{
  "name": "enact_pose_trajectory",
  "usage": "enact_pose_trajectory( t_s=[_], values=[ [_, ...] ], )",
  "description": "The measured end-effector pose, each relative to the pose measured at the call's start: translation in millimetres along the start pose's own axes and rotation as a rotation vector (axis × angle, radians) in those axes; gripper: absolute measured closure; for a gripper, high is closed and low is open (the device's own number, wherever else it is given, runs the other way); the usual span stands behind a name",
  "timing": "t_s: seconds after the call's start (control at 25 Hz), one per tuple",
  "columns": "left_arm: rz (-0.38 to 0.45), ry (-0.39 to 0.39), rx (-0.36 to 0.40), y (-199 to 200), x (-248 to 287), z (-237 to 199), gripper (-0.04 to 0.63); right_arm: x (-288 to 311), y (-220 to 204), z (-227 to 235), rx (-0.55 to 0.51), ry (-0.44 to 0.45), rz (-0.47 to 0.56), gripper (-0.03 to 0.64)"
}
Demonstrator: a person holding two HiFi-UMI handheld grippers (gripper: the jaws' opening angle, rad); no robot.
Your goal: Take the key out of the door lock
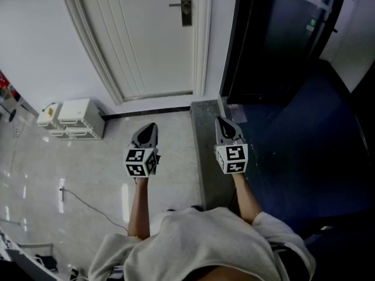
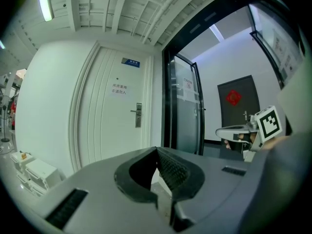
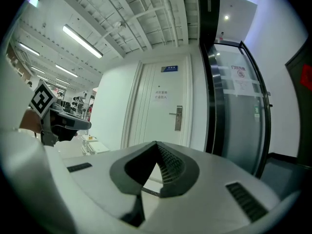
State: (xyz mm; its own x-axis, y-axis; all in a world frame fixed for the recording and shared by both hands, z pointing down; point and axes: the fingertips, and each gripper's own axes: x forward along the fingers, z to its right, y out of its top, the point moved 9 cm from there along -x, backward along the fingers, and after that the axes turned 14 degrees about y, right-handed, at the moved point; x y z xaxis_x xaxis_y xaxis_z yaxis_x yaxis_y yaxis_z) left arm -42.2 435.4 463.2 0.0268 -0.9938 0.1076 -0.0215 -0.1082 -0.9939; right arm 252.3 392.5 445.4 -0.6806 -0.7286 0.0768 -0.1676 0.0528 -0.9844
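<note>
The white door point(image 1: 146, 40) stands shut ahead, some way off. Its metal lock plate point(image 1: 186, 6) with a lever handle also shows in the left gripper view point(image 2: 138, 115) and the right gripper view point(image 3: 179, 118). A key is too small to make out. My left gripper point(image 1: 153, 125) and right gripper point(image 1: 221, 120) are held side by side at waist height, pointing at the door and far short of it. In each gripper's own view, the left gripper point(image 2: 157, 149) and the right gripper point(image 3: 156, 143) have their jaw tips meeting, shut, with nothing between them.
White boxes point(image 1: 71, 117) sit on the floor left of the door, and a thin cable point(image 1: 88, 205) trails over the pale tiles. A dark glass door point(image 1: 275, 40) and dark blue flooring point(image 1: 304, 157) lie to the right. A stone threshold strip point(image 1: 205, 151) runs between the grippers.
</note>
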Motion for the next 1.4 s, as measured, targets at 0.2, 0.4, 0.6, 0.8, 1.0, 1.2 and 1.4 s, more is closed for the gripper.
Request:
enact_pose_trajectory(
  t_s=[0.2,0.4,0.6,0.8,1.0,1.2,1.4],
  values=[
    [-0.012,0.000,0.003,-3.1,8.9,6.8,0.577,6.4,-5.1,10.0,0.006,0.014,-0.003,0.594],
    [-0.018,0.007,0.001,-6.2,23.6,3.9,0.577,19.9,-13.0,19.7,0.028,0.017,-0.008,0.594],
    [-0.028,0.008,-0.002,-9.2,51.4,-5.1,0.577,46.8,-20.0,30.8,0.034,0.026,-0.021,0.594],
    [-0.026,-0.010,-0.006,-8.7,97.6,-17.0,0.577,85.8,-22.9,48.5,0.028,0.016,-0.022,0.594],
    [-0.018,-0.032,-0.006,-3.1,156.2,-40.3,0.577,137.9,-21.5,68.9,0.023,-0.007,-0.016,0.594],
    [-0.008,-0.051,-0.010,13.6,221.5,-70.8,0.577,201.5,-9.3,89.9,0.006,-0.022,-0.015,0.594],
    [0.016,-0.077,-0.005,40.2,287.3,-102.6,0.577,268.4,9.3,112.1,-0.008,-0.044,-0.005,0.594]
  ],
)
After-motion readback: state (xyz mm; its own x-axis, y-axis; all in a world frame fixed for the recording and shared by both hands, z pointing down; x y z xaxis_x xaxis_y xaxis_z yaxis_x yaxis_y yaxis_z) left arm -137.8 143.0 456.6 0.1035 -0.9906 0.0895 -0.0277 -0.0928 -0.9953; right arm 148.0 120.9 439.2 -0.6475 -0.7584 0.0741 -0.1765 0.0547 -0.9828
